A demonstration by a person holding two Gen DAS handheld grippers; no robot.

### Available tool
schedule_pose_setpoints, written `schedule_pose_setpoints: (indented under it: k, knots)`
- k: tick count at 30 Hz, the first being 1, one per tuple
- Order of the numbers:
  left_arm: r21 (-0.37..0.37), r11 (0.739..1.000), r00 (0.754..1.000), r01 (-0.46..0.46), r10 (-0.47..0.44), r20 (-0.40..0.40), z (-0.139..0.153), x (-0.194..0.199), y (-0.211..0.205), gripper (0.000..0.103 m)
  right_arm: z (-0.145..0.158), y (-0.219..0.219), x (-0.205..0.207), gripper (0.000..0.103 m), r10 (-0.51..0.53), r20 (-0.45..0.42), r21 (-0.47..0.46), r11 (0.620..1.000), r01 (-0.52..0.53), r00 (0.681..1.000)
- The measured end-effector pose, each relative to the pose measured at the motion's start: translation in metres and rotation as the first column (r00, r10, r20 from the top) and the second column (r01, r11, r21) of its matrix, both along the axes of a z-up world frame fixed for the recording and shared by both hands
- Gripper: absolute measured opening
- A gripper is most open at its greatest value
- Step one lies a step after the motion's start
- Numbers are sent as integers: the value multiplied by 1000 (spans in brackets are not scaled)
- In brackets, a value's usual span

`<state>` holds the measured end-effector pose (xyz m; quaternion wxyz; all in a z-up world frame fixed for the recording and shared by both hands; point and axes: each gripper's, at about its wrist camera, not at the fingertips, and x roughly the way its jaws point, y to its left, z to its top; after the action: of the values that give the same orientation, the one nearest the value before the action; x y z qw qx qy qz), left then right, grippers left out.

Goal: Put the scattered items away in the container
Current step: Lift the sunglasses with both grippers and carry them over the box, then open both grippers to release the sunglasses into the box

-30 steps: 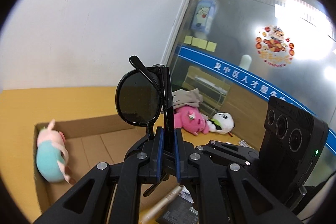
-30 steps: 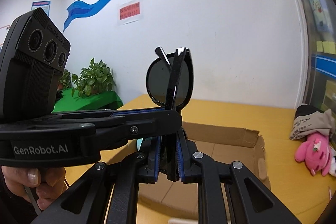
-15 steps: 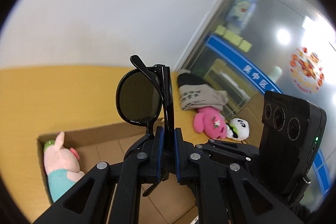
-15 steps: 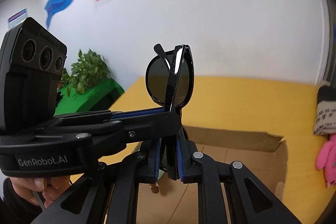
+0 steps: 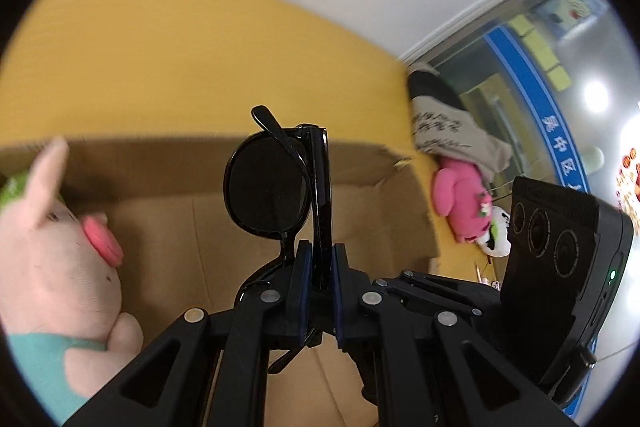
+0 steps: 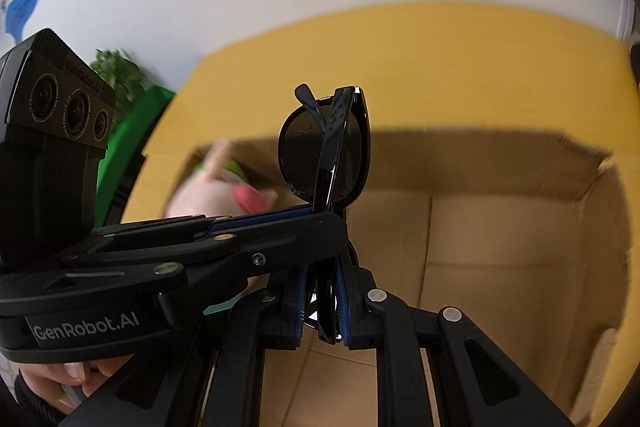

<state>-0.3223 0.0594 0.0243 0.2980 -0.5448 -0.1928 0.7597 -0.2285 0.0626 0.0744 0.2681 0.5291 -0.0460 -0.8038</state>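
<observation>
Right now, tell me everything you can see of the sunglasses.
The sunglasses are black, glossy and plastic-looking, with dark lenses and the temples folded shut. They stand on edge, one lens above the tools. Both tools are shut on the folded frame: the left tool clamps it between blue pads, and the right tool grips it from another side. They hang over the open cardboard box, touching nothing else, with a pink plush toy lying inside.
</observation>
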Motion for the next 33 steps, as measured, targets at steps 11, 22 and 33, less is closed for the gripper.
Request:
schedule_pose_setpoints:
  k: [11,22,33]
  knots:
    - [-79,997,992,10,0,130,-53,-9,5,8,-60,-3,-21,13,-8,144,33,999,4,990]
    - [-140,990,997,-5,16,76,-37,2,5,8,-53,2,-12,48,-35,87,106,994,26,996]
    - [-221,914,814,-341,170,-555,120,151,-38,81,50,38,87,103,-43,-253,136,987,80,967]
